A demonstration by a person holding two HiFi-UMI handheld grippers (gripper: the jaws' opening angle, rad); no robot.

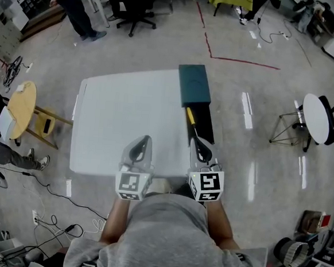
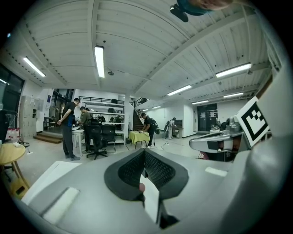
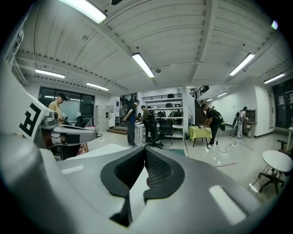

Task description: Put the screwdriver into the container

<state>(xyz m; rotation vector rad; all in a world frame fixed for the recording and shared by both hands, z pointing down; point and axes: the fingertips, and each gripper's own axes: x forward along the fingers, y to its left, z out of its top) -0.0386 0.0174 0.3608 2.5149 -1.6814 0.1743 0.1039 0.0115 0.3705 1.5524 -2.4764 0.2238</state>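
Two tools are held side by side above the near edge of the white table (image 1: 114,114), and both point away from the person. The left tool (image 1: 142,145) is over the middle of the near side; the right tool (image 1: 200,150) is close to the right edge. To the left of the tools and beyond them, a wide part of the table top lies open. The teal container (image 1: 194,85) stands at the far right corner and reaches the far edge; a black part (image 1: 206,126) joins it on the near side, along the right edge.

Around the table is shiny grey floor with red tape lines (image 1: 241,62) beyond it. A round white side table (image 1: 318,118) stands well apart on the right and a round wooden one (image 1: 22,110) well apart on the left; cables (image 1: 51,219) lie on the floor at the near left.

The only print to be seen is the black and white square marker on each tool's cube (image 1: 206,185).

The screwdriver (image 1: 190,117), with a yellow handle, lies along the left side of the black part, just beyond the right tool. Whether it rests inside that part or beside it cannot be told.

In its own view, the left tool (image 2: 144,153) has its jaws together with nothing between them; the right tool (image 3: 145,153) is the same, closed and empty.
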